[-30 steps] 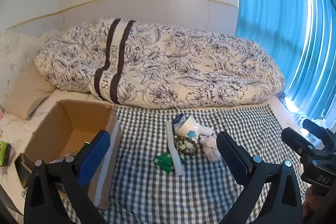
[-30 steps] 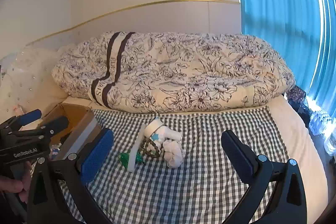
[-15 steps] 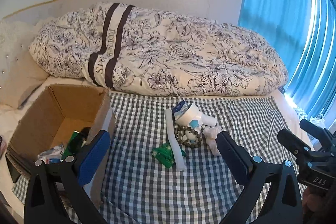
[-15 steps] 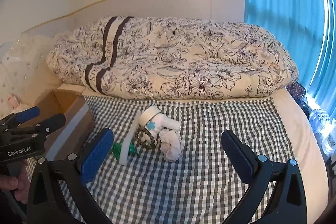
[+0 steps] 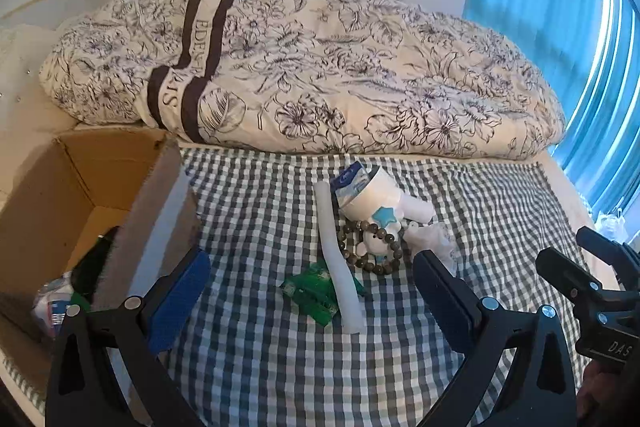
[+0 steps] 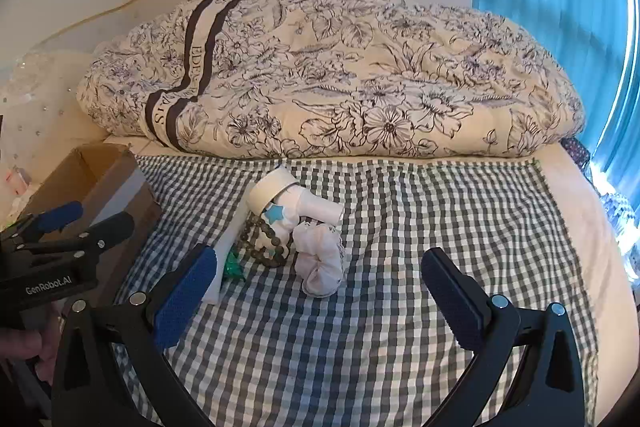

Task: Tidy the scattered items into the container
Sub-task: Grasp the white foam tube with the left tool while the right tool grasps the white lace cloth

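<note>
A heap of small items lies on the checked cloth (image 5: 260, 203): a white foam stick (image 5: 338, 259), a green packet (image 5: 312, 293), a brown bead bracelet (image 5: 374, 247), a white toy with a blue star (image 5: 376, 205) and a crumpled white cloth (image 6: 320, 259). An open cardboard box (image 5: 68, 179) at the left holds a few items. My left gripper (image 5: 312, 287) hangs open just short of the heap. My right gripper (image 6: 320, 285) is open too, with the crumpled cloth right ahead of it. Nothing is held.
A rolled floral duvet (image 5: 304, 75) fills the back of the bed against the white headboard. Blue curtains (image 5: 560, 7) hang at the right. A hand (image 6: 24, 343) holds the left gripper's handle. The cloth in front of the heap is bare.
Both grippers have moved forward and lower toward the heap, so the items and the box look larger. Both stayed open.
</note>
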